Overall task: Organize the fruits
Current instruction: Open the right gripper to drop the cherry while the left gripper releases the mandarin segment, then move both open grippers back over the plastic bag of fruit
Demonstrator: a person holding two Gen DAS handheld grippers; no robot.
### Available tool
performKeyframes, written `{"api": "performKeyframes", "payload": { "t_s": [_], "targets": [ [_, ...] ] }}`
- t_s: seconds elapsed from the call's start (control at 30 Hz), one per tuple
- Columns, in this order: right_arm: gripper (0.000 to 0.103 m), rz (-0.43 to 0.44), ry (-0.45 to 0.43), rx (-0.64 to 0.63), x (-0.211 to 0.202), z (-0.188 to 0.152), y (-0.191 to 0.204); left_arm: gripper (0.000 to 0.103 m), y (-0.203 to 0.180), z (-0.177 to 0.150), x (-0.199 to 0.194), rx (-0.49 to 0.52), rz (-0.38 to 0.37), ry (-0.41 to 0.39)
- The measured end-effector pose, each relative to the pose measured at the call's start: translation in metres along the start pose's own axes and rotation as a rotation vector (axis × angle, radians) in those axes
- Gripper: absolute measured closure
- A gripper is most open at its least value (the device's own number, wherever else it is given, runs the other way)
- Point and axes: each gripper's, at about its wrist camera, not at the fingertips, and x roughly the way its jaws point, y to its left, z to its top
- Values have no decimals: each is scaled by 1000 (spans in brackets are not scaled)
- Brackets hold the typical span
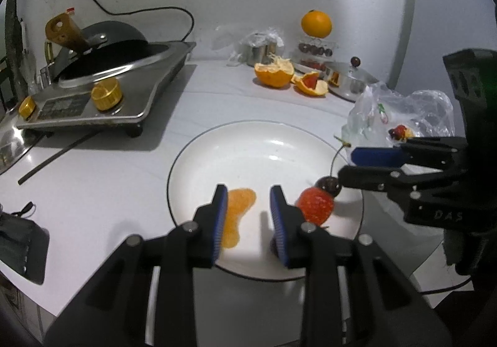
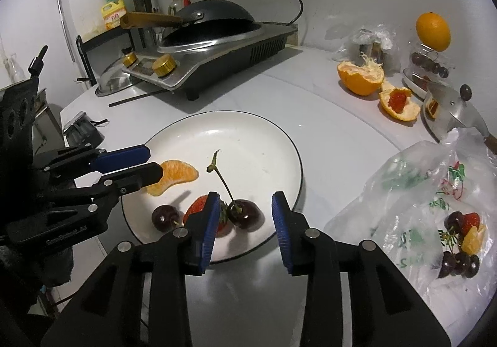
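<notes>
While both grippers are hovering over the white plate (image 2: 279, 142) on the pale counter (image 1: 130, 160), neither is pinching anything. The left gripper (image 1: 248, 210) is standing with its blue pads slightly spread; the orange segment (image 1: 237, 213) is lying on the plate between them, just beside the left pad, with a clear gap to the right pad. The right gripper (image 2: 245, 216) is likewise holding its jaws apart around a stemmed dark cherry (image 2: 245, 215), which is resting on the plate, with a clear gap to the right pad; whether the left pad is touching it cannot be told. A strawberry (image 2: 198, 207) is sitting partly hidden behind that gripper's left finger, and a second cherry (image 2: 164, 218) is lying near the plate's rim beside it. Off to the right, a clear plastic bag (image 2: 413, 185) is holding further cherries, a strawberry and orange pieces. Peeled orange rind (image 2: 360, 77) is lying farther back, with a whole orange (image 2: 433, 32) perched above a rack near the wall. A cooktop with a dark pan (image 2: 214, 18) is occupying the far left.
</notes>
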Motion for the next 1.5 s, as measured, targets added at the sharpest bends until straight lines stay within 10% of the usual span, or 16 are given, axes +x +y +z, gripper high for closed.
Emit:
{"api": "performKeyframes", "payload": {
  "t_s": [0.13,0.23,1.5],
  "targets": [
    [67,-3,-14,1,-9,-2,-2,71,-4,-1,-5,-13,11,-5],
    [66,-5,-23,2,-15,-4,-4,41,-6,-1,-10,-30,22,-22],
    [66,-95,-167,147,-116,-60,-113,41,-136,23,-16,81,-28,-43]
  ]
}}
